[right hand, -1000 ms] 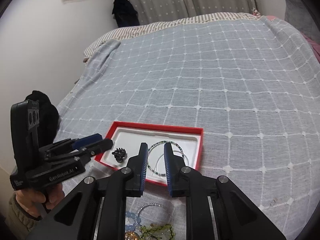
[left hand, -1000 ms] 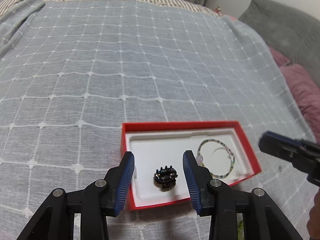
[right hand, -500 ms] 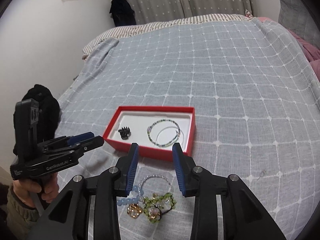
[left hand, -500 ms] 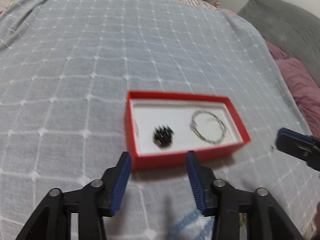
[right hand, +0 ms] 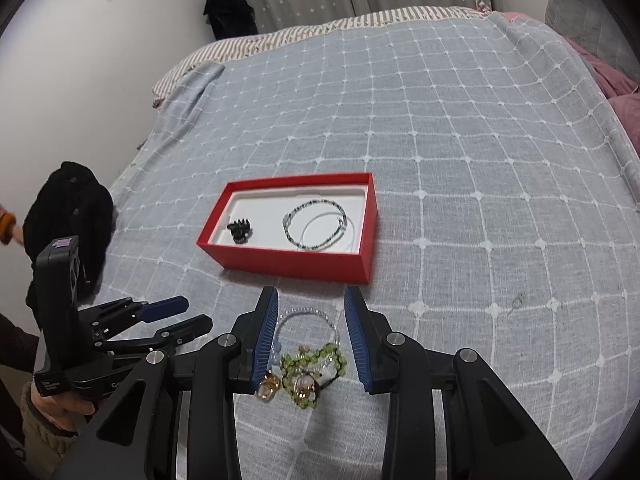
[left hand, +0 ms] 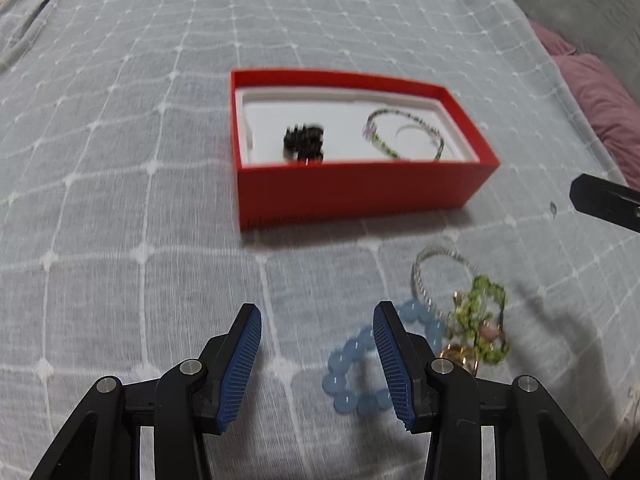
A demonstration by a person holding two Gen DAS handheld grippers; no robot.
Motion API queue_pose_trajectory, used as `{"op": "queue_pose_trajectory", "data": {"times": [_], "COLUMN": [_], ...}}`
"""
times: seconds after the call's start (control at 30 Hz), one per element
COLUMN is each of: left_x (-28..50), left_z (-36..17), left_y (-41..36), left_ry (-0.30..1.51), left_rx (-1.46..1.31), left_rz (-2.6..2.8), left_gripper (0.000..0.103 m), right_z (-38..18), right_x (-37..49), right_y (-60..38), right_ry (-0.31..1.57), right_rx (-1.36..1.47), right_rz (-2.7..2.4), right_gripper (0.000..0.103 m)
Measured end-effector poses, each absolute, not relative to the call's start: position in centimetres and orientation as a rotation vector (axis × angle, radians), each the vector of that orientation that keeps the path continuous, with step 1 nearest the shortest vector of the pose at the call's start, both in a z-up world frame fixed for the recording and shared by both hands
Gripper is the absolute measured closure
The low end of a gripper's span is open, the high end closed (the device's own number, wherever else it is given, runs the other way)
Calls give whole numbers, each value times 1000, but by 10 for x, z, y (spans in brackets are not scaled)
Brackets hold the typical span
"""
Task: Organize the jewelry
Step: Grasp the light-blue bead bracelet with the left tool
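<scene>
1. A small heap of loose jewelry lies on the bed, just in front of a red box: a pale blue bead bracelet, a green bead bracelet with pinkish and amber charms, and a thin silvery bangle.
2. These pieces look light, limp and easily tangled. The beads are probably slippery, so pinching across a strand, not a single bead, seems safest.
3. The box has a white liner already holding a black hair claw and a slim multicolored beaded bracelet.
4. The right tongs are spread wide and empty, poised directly over the heap.
5. The left tongs are also wide open and empty, beside the blue bracelet.
6. A grey checked bedspread covers the bed.
</scene>
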State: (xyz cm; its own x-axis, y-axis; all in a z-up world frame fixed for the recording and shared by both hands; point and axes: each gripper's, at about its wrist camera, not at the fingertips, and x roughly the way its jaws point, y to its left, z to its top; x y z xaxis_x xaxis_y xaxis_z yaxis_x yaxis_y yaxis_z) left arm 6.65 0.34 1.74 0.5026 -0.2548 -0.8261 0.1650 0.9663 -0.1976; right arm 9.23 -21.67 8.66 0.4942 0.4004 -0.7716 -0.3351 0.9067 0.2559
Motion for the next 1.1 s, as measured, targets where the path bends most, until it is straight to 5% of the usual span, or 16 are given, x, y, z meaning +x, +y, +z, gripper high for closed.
{"op": "queue_pose_trajectory", "data": {"times": [0.53,0.63,0.73,1.1], "left_x": [52,52,54,58], "left_z": [-6,-8,-8,7], "left_y": [-28,-33,-32,-5], "left_ry": [1073,1068,1067,1030], "left_rx": [50,82,84,-21], "left_rz": [-269,-249,-235,-188], "left_gripper": [55,84,94,95], "right_z": [50,52,53,58], "right_x": [93,94,95,94], "right_y": [-208,-211,-212,-217], "right_ry": [1068,1065,1068,1052], "right_rx": [6,15,23,47], "right_rz": [392,384,382,393], "right_gripper": [66,66,66,66]}}
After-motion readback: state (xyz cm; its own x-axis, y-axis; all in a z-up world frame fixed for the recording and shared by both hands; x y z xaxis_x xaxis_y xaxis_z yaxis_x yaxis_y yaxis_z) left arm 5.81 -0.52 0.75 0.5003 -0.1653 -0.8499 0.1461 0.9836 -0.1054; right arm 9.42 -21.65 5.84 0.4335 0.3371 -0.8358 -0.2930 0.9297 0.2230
